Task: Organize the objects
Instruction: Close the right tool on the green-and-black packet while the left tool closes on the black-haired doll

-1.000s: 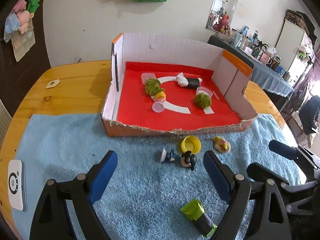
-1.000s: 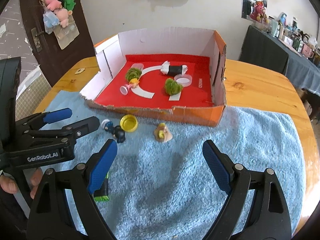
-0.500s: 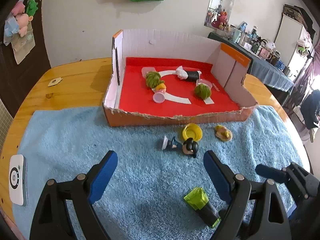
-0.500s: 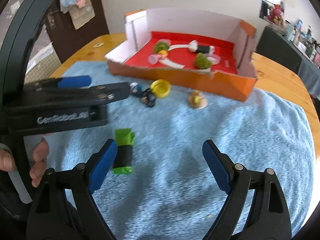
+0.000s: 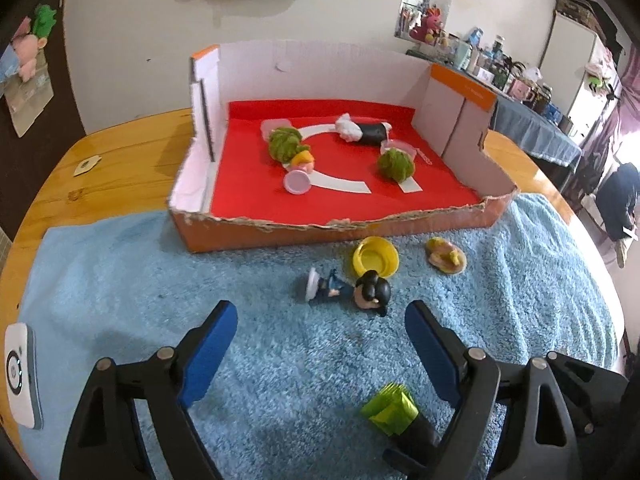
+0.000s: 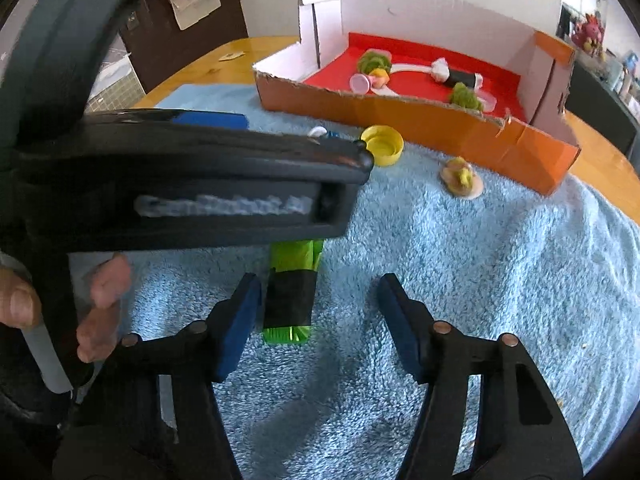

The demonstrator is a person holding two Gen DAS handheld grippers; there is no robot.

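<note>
A green-and-black roll [image 6: 291, 296] lies on the blue towel [image 6: 480, 264] between the fingers of my right gripper [image 6: 320, 316]. Its jaws are closing; the left pad [image 6: 240, 316] is right beside the roll, the right pad stands clear of it. My left gripper [image 5: 320, 340] is open with only towel between its fingers, just short of a small figurine [image 5: 348, 290] that lies on its side. The roll [image 5: 394, 408] shows by its right finger. A yellow cap [image 5: 376, 258] and a small pastry toy [image 5: 446, 256] lie before the cardboard box [image 5: 256, 236].
The box's red floor holds two green fuzzy balls, a black roll, a pink cap and other small items. The left gripper's body [image 6: 180, 184] and a hand [image 6: 100, 300] fill the left of the right wrist view. A white device [image 5: 20, 368] lies at the towel's left edge.
My right gripper has moved left and down over the green-and-black roll, and its jaws have narrowed around it. The left gripper has hardly moved.
</note>
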